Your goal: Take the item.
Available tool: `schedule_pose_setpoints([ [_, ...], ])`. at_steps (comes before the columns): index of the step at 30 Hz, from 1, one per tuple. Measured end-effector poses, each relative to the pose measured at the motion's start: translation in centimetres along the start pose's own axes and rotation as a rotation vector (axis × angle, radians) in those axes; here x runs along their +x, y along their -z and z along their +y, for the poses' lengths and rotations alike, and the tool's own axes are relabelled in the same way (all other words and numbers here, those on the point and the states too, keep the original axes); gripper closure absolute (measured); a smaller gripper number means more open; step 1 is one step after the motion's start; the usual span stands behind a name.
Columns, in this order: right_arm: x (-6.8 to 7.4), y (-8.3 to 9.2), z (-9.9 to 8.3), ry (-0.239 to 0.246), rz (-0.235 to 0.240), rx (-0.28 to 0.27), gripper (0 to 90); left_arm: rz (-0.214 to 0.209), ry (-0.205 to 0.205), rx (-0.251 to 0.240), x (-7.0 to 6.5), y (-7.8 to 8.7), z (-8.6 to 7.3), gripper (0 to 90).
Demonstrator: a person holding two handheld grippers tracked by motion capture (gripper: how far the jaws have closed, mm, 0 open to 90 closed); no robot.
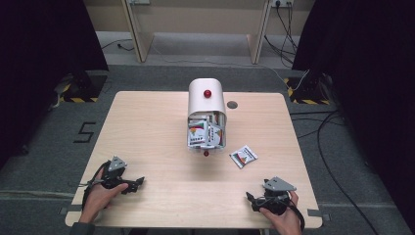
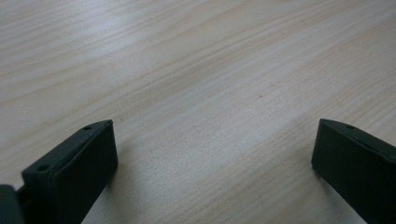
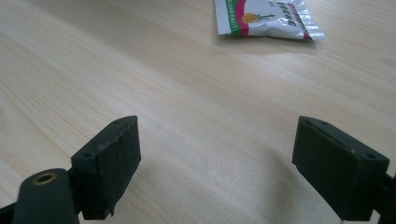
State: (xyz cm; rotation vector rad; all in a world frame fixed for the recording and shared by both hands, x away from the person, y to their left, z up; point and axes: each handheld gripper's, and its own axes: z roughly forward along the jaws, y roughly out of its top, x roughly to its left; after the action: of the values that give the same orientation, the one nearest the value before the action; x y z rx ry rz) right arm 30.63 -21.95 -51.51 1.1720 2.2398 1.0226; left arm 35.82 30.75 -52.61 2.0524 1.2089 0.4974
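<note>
The left gripper [image 1: 128, 185] is held low at the near left corner of the counter [image 1: 147, 147] and is pointed to the right, while the right gripper [image 1: 255, 200] is held low at the near right edge and is pointed to the left and slightly forward. The loose sachet [image 1: 243, 156] is laid flat on the counter, ahead of the right gripper and just to the right of the open white container [image 1: 206, 105], with its long axis turned diagonally to the counter edges. The jaws of both grippers are spread wide and released, nothing is grasped between them, and bare wood is seen in the gap.
</note>
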Motion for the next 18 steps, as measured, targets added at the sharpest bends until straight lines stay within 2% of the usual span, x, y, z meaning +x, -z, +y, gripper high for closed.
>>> schedule_pose_setpoints([
  [10, 0.3, 0.4, -0.4, 0.013, -0.024, 0.012, 16.1, 0.000, 0.000, 0.000, 0.0, 0.0, 0.0, 0.0],
  [16, 0.3, 0.7, -1.1, -0.011, -0.032, 0.025, 15.9, 0.000, 0.001, -0.001, 0.0, 0.0, 0.0, 0.0],
  [17, 0.3, 0.8, -1.5, -0.035, -0.024, 0.009, 15.7, -0.001, 0.000, -0.001, 0.0, 0.0, 0.0, 0.0],
  [18, 0.3, 0.8, -1.6, -0.037, -0.024, 0.005, 15.5, 0.000, 0.001, -0.001, 0.0, 0.0, 0.0, 0.0],
])
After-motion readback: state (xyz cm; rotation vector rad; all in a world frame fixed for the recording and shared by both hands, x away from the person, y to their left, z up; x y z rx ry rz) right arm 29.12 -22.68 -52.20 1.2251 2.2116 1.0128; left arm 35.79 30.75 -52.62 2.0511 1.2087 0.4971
